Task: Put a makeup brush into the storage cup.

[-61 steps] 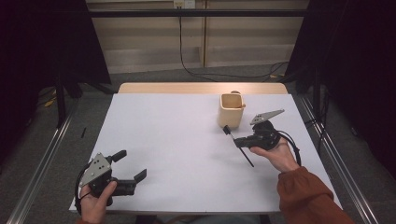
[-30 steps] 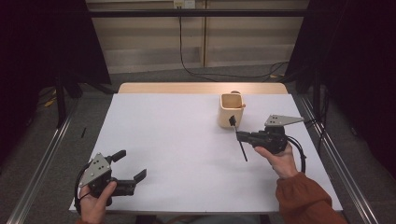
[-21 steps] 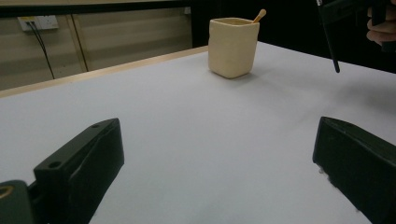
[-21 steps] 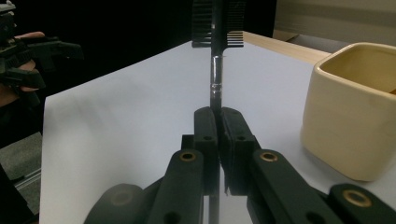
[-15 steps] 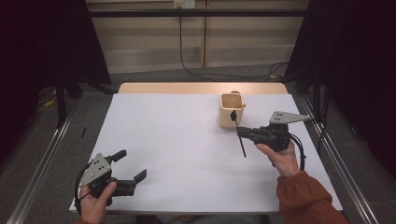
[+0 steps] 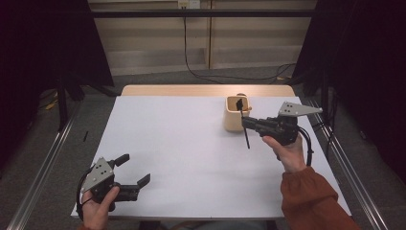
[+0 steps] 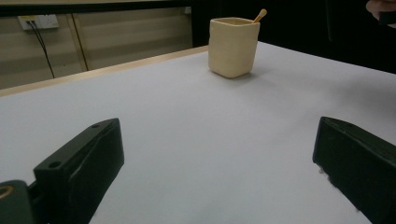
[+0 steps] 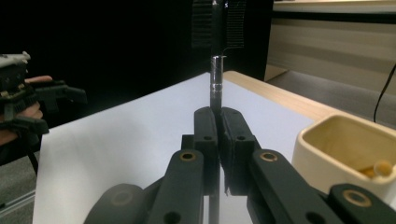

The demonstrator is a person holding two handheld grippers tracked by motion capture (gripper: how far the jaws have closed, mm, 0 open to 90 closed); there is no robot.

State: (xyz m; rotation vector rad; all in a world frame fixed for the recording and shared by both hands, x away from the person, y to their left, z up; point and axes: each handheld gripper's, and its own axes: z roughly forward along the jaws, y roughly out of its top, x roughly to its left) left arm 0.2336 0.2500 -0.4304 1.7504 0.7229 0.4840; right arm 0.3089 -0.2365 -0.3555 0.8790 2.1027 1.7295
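A thin black brush with a silver collar and a dark bristle head is pinched by its handle in my right gripper, whose jaws are shut on it. The brush stands nearly upright above the white table, its head level with the rim of a cream square cup. A wooden stick leans inside the cup. My left gripper rests at the near left corner, open, with nothing between its jaws. In the right gripper view the brush rises between the closed pads.
The cup stands at the back right of the white sheet. A pale wooden strip borders the far edge. Metal rails run along both sides, and a black cable trails on the floor behind.
My right hand has lifted the brush off the table and moved it toward the cup, turning it from slanted to nearly upright. The left gripper has stayed where it was.
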